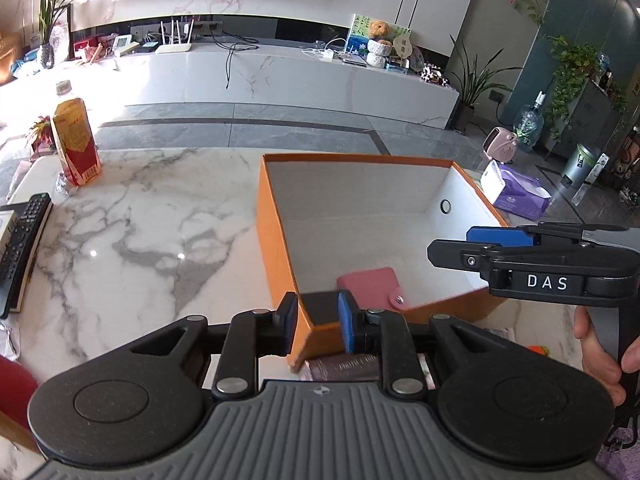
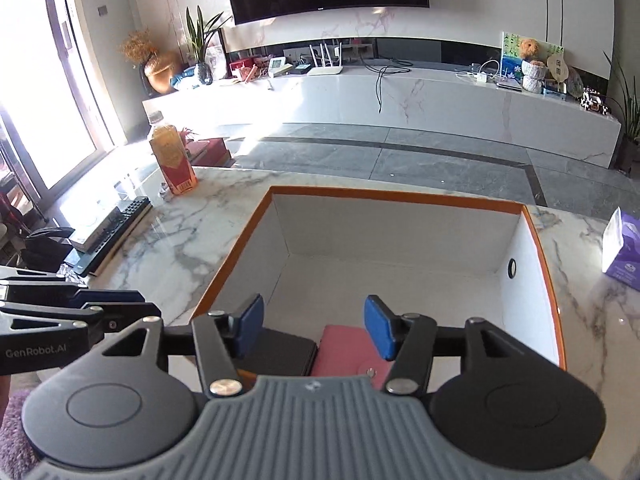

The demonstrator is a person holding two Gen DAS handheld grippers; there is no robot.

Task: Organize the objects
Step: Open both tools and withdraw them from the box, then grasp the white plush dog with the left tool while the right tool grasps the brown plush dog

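1. Our left hand-held gripper point(image 1: 318, 326) has its blue pads a little apart, astride the near left corner of the orange box point(image 1: 276, 248); nothing is pinched, and the box wall merely passes between them. Our right hand-held gripper point(image 2: 314, 326) is spread wider and is empty too, hanging over the near end of the box.

2. Just under the right one, on the box floor, the black wallet point(image 2: 280, 354) lies to the left and the pink wallet point(image 2: 352, 350) touches it on the right, snap tab toward us. Both are already inside the box, hard against its near wall.

3. The relation that we judge matters: what is left to sort lies nearer than the box, on the counter point(image 1: 140, 220) below and behind both hand-held grippers. A dark, lettered object point(image 1: 344, 366) shows beneath the left one, so the left hand is the nearer to it, and it seems to run left to right.

4. Hard to read: that dark object is mostly covered by the gripper body, and we cannot tell what it is. A scrap of orange beside the hand point(image 1: 600, 356) is cut off.

5. Farther off, the rest of the box floor is bare; the bottle point(image 1: 74, 140) and the remote point(image 1: 22, 240) stand well apart on the left, the tissue box point(image 2: 622, 252) on the right.
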